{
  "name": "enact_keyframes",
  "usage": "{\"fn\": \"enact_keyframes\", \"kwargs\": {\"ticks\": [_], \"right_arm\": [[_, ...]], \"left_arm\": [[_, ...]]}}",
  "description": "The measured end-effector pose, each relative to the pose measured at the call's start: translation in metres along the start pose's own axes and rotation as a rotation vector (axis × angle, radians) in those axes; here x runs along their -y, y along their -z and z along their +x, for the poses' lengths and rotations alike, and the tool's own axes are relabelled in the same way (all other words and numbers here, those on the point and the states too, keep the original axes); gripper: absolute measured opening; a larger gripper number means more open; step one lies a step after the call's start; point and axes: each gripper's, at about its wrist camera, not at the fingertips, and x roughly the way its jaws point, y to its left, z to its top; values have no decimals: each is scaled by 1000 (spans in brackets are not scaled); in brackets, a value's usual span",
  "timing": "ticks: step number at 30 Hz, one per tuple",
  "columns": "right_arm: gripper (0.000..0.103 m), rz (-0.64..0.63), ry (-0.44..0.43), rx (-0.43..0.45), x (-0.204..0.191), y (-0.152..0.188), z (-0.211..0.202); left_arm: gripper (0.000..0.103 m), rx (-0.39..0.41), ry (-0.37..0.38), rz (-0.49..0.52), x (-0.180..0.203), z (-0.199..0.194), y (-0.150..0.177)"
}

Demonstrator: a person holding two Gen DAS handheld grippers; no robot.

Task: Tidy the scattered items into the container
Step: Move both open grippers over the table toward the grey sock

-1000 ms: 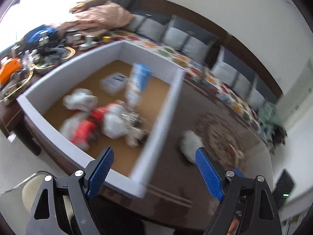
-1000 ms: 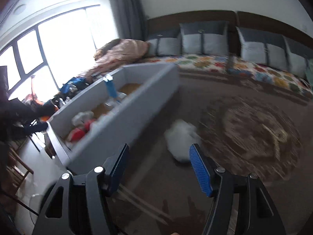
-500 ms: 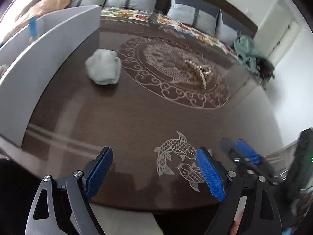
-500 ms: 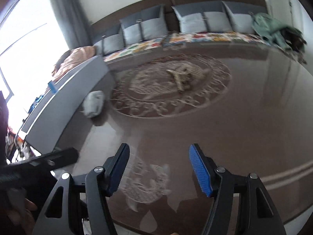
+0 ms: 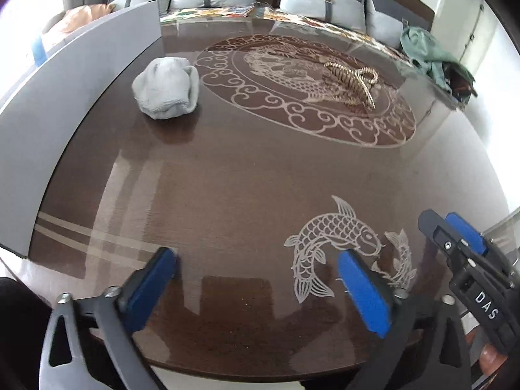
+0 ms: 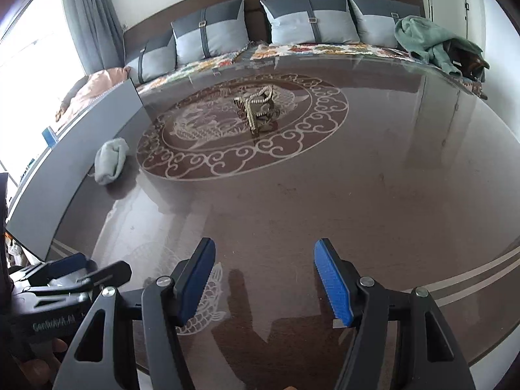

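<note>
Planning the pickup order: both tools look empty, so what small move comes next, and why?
Probably reach the left tool forward toward the cloth. It lies loose on the table right beside the box wall, nearer than the gold rope, and both tools are open, holding nothing.

Cloth [image 5: 166,87] beside container [image 5: 65,97], on table [image 5: 243,178]

Home living rm: cushioned sofa [image 6: 292,26], window curtain [image 6: 87,16], ornate dark wood table [image 6: 357,195].

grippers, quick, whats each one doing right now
Left gripper: jaws open, holding nothing.
Right gripper: jaws open, holding nothing.
</note>
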Motion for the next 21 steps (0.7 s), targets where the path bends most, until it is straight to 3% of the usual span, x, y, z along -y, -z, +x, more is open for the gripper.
{"fn": "enact_keyframes", "kwargs": {"ticks": [15,21], "right_arm": [[66,-46,73,-27,-7,5,10],[66,-31,53,-23,-3,4,9]], "left_arm": [[103,4,-39,8,4,5,1],[103,-19,-51,-15,5,5,-1]]}}
